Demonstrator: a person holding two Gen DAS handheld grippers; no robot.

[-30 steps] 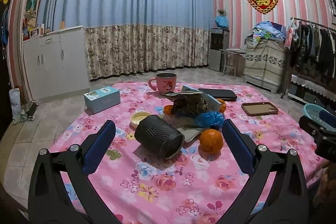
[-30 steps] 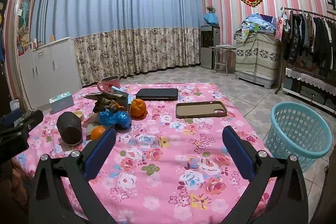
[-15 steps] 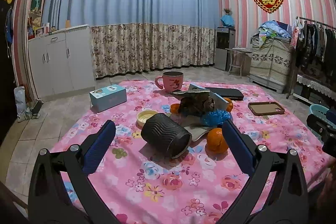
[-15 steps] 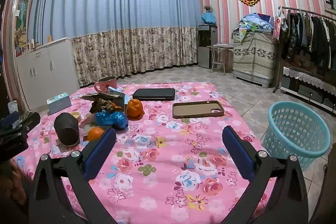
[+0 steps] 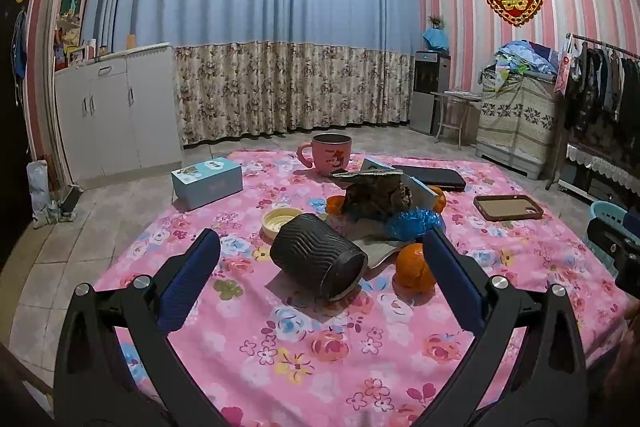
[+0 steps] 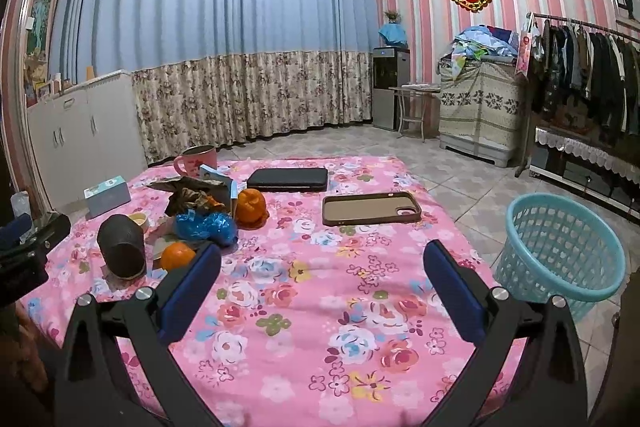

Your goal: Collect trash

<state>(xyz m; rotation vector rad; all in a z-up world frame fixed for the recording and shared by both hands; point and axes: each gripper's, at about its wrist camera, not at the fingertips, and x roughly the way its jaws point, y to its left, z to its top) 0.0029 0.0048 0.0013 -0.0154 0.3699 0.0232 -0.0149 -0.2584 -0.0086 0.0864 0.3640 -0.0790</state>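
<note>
Approach step, nothing picked up yet. Left gripper [image 5: 320, 259] hovers over the near edge of the tabletop [image 5: 304, 347], jaws spread wide and empty, aimed at the clutter pile. Right gripper [image 6: 322, 261] also has its jaws spread and empty, hanging over a bare flowered stretch of cloth, well apart from the pile.

Trash sits mid-tabletop: crumpled brown wrapper [image 5: 376, 193] on top, blue plastic bag [image 5: 414, 221] just beside it, flat paper scraps [image 5: 378, 247] underneath. Mixed in with them are oranges [image 5: 414, 267], a black cup [image 5: 318, 261] tipped on its side, and a small yellow lid [image 5: 280, 219]. Pink mug [image 5: 330, 157], tissue box [image 5: 208, 181], phone case [image 5: 508, 207] and a black case [image 5: 436, 177] look like keepers.

Blue basket [image 6: 560, 247] stands on the floor off the tabletop's right side, probably the bin.

Next move, as a judgement: the left gripper goes forward past the cup, comes down on the wrapper or the bag, and pinches only that. Risk of nudging the orange or rolling the cup. The soft bag will crush easily, so a light pinch should do.
</note>
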